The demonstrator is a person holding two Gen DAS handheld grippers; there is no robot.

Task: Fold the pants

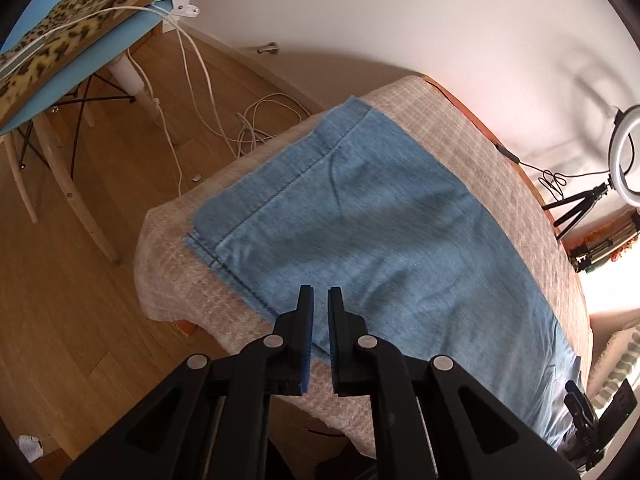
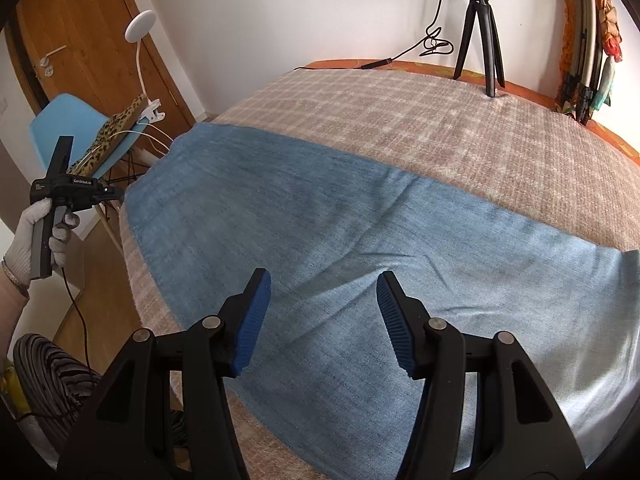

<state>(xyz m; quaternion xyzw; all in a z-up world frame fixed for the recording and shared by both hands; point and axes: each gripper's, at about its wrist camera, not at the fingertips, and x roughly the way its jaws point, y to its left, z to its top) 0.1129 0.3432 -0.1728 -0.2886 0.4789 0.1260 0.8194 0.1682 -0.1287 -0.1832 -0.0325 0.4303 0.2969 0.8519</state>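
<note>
Pants [image 2: 340,240] flat, lengthwise fold looks done. Left gripper [image 1: 319,300] clenched, empty, above hem at 9 o'clock. Right gripper [image 2: 324,284] released mid-leg. Next: grab hem.

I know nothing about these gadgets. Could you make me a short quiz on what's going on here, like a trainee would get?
1. True or false: the left gripper is clamped on the pants.
2. Which gripper has its jaws apart? A) left B) right C) neither
3. Fill in: the tripod stands on the far edge of the ____, beyond the pants.

Key
1. False. Its jaws are shut with nothing between them, above the near edge of the pants.
2. B. The right gripper is open over the denim, holding nothing.
3. Bed. The pants lie flat across its checked blanket.
</note>
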